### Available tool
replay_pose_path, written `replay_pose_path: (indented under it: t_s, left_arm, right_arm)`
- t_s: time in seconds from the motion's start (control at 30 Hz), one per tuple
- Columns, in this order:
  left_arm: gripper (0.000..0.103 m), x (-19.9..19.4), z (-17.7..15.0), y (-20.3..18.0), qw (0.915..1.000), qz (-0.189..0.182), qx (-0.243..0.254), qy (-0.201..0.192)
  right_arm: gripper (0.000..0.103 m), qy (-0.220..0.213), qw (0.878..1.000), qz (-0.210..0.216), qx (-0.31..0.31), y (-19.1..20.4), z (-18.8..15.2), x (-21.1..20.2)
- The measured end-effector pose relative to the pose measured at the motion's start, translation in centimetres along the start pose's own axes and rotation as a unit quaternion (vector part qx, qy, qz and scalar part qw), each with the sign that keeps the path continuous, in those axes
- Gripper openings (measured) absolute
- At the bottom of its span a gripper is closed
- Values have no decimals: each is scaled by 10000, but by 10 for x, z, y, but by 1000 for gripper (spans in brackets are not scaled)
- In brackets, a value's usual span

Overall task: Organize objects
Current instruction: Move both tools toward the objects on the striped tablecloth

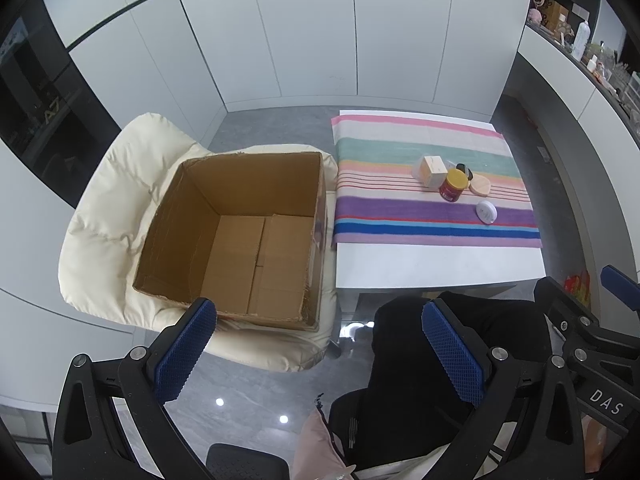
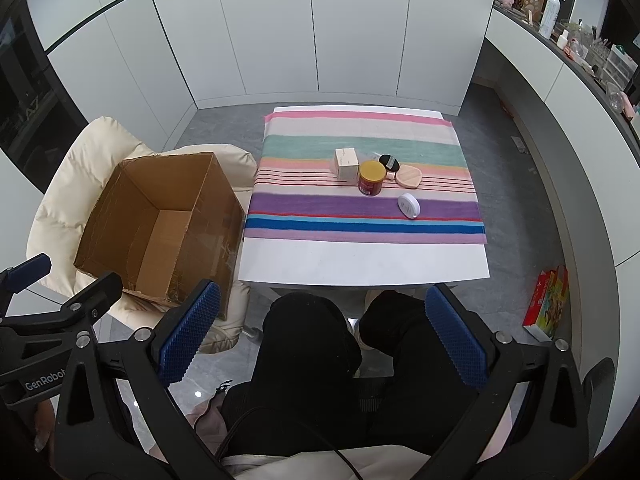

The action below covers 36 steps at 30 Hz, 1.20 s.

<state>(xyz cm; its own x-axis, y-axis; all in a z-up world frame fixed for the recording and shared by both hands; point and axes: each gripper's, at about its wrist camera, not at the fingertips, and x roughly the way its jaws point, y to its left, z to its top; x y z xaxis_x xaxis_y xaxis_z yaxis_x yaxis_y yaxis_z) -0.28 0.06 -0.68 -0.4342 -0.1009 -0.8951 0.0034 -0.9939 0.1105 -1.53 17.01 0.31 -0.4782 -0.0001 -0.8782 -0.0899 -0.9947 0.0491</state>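
The left gripper (image 1: 318, 354) and right gripper (image 2: 322, 336) share black frames, silver screws and blue dimpled pads (image 2: 188, 336). White lettering sits at 4 o'clock. The person wears black trousers (image 2: 308, 360).

at the middle right of the frame stand a cream box (image 2: 346, 164), a red jar with yellow lid (image 2: 371, 178), a black compact (image 2: 389, 162), a beige puff (image 2: 408, 176) and a white round case (image 2: 408, 205); at left, an open empty cardboard box (image 2: 160, 224)

Even, cool light falls from overhead; my views are bright and mostly sharp. Ceiling lamps glint as white spots on the glossy grey floor (image 1: 256, 408). Shadows are soft. Fisheye bends the white wall panels (image 2: 280, 28), and black vignette darkens every corner.
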Motion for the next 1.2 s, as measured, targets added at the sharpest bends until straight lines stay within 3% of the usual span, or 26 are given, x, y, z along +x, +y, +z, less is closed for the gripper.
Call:
replay_pose_path:
  t_s: [0.3, 0.53, 1.2]
  left_arm:
    - [103, -3, 2, -15, 9999, 69, 42, -109]
    - [103, 0, 6, -35, 9998, -134, 29, -127]
    - [103, 24, 28, -133, 9989, -338, 328, -63]
  right_arm:
    - [103, -16, 9999, -8, 99, -13, 5, 1]
    - [103, -14, 9996, -31, 292, -38, 11, 4]
    - [103, 111, 9958, -266, 868, -150, 15, 34]
